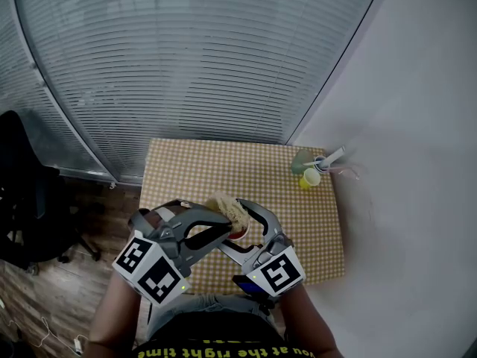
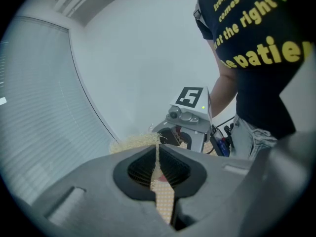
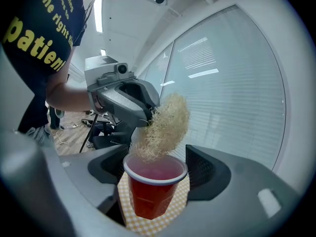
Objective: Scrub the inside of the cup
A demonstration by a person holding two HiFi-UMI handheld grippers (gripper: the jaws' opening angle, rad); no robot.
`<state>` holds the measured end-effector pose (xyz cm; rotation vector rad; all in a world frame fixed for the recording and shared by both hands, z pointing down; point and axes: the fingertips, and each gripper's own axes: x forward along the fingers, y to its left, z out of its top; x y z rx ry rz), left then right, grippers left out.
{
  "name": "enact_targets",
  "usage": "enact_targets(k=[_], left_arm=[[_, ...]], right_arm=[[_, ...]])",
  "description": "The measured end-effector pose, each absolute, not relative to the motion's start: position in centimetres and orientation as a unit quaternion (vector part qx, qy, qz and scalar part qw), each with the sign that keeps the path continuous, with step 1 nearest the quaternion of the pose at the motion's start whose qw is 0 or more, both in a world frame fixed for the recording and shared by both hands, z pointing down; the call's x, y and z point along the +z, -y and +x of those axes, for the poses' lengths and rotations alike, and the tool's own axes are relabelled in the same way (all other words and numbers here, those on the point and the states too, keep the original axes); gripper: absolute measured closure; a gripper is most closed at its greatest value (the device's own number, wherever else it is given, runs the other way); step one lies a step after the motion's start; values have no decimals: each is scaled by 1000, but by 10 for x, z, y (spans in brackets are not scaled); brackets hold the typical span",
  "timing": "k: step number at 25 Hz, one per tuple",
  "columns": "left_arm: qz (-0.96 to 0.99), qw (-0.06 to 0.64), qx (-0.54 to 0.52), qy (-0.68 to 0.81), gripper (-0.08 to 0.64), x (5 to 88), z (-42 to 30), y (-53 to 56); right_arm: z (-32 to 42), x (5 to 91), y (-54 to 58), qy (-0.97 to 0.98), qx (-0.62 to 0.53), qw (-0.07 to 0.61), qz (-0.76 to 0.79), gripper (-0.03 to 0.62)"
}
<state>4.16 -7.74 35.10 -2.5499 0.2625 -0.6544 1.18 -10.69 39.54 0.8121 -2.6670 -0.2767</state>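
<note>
A red plastic cup (image 3: 150,191) stands upright between the jaws of my right gripper (image 3: 155,171), whose pads press on its sides. It hangs just above the checkered table (image 1: 194,170). My left gripper (image 3: 141,107) is shut on a pale loofah scrubber (image 3: 165,125). The scrubber hangs over the cup, with its lower end at the cup's mouth. In the left gripper view the scrubber (image 2: 132,143) bulges out beyond the closed jaws of my left gripper (image 2: 157,154). In the head view both grippers meet over the table's near edge, with the scrubber (image 1: 223,203) above the cup (image 1: 238,235).
A yellow cup (image 1: 310,178) and a clear cup with utensils (image 1: 320,162) stand at the table's far right corner. A white wall runs along the right. A glass wall with blinds lies behind the table, and a black office chair (image 1: 22,192) stands at the left.
</note>
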Motion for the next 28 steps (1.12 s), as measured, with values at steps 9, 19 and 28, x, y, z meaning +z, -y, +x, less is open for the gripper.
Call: enact_targets(k=[9,19,28], left_arm=[[-934,253,-209,-137,543,337,32,84],[-940,229,-154,-201,543,319,14,98],[-934,202,-113,-274,543,315,-15,118]], right_arm=[[17,390,113,937,-96,154,297,222],[25,372,120,940,-57,79,326,222],[45,370,126,931,-33,60,359,222]])
